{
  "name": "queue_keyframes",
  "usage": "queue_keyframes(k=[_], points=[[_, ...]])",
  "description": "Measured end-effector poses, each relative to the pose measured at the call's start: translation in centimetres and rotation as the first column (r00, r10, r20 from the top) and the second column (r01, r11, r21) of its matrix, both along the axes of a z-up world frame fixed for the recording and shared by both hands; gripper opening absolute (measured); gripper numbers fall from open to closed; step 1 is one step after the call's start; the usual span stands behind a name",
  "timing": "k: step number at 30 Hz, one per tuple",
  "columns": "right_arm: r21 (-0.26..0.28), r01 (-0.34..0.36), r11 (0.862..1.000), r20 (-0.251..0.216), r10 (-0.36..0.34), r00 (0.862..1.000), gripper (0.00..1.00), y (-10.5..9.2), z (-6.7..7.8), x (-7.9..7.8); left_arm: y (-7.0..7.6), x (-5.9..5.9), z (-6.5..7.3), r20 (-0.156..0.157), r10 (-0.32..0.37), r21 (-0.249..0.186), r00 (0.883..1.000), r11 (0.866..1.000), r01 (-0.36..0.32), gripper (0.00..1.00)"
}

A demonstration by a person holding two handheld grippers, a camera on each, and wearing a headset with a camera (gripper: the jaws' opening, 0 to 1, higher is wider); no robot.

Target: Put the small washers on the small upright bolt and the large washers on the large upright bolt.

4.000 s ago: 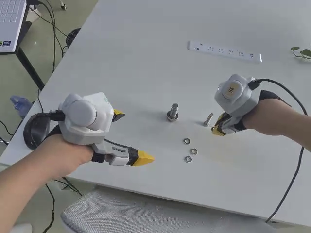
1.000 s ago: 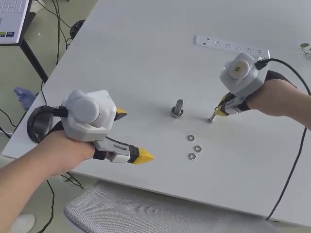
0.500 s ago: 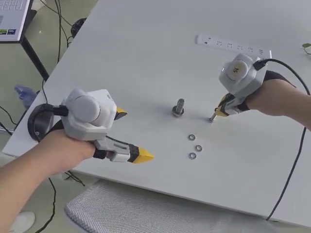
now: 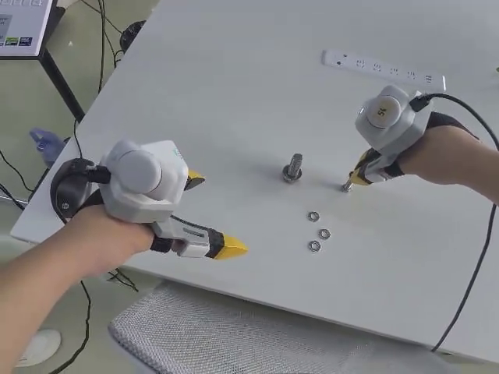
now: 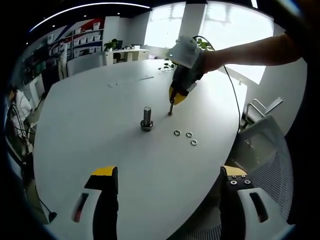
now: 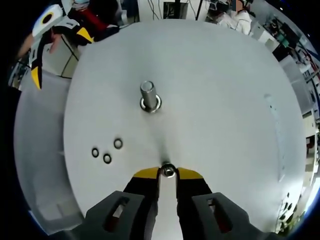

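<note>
Right gripper view: right claw (image 6: pixel 168 173) grips small bolt (image 6: pixel 168 170) (shank hidden).

Three washers (image 4: pixel 324 234); one large bolt (image 4: pixel 293 168), one small bolt (image 4: pixel 345 186) (two total).

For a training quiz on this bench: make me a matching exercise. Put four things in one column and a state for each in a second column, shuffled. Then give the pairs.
Things
1. small bolt
2. large bolt
3. washers
4. left tongs

States
A. open, holding nothing
B. lying flat in a loose cluster
C. standing upright, untouched
D. pinched between the tips of the right tongs

Pairs: 1-D, 2-C, 3-B, 4-A
</note>
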State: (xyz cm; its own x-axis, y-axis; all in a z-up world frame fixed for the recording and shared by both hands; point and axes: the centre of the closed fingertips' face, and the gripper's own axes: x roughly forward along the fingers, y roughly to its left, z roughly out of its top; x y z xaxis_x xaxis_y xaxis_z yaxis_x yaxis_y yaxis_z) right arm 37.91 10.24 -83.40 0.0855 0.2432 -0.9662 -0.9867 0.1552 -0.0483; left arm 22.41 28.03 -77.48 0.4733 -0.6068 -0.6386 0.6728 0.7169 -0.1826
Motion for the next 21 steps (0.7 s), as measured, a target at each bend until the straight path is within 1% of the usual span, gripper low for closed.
queue_keyframes(k=[6,10,15,17,21], points=[[-0.007,-0.001,1.0,-0.008,0.001,1.0,0.13,0.1,-0.4,-0.5,0.1,0.2,0.0,0.0,0.003,0.0,1.0,1.0,-0.003,0.83],[-0.009,-0.003,1.0,-0.009,0.003,1.0,0.13,0.2,-0.7,-0.4,0.1,0.1,0.0,-0.003,0.001,-0.001,1.0,1.0,-0.001,0.83],[-0.019,-0.01,1.0,-0.008,0.01,1.0,0.13,0.2,-0.9,-0.7,0.3,0.1,-0.1,-0.005,0.003,0.001,1.0,1.0,-0.003,0.83],[-0.018,-0.009,1.0,-0.009,0.009,1.0,0.13,0.1,-1.2,-0.3,0.3,0.1,0.0,-0.003,0.003,-0.001,1.0,1.0,-0.003,0.83],[-0.022,-0.008,1.0,-0.013,0.008,1.0,0.13,0.1,-1.5,-0.4,0.4,0.1,0.0,-0.004,0.004,-0.001,1.0,1.0,-0.004,0.83]])
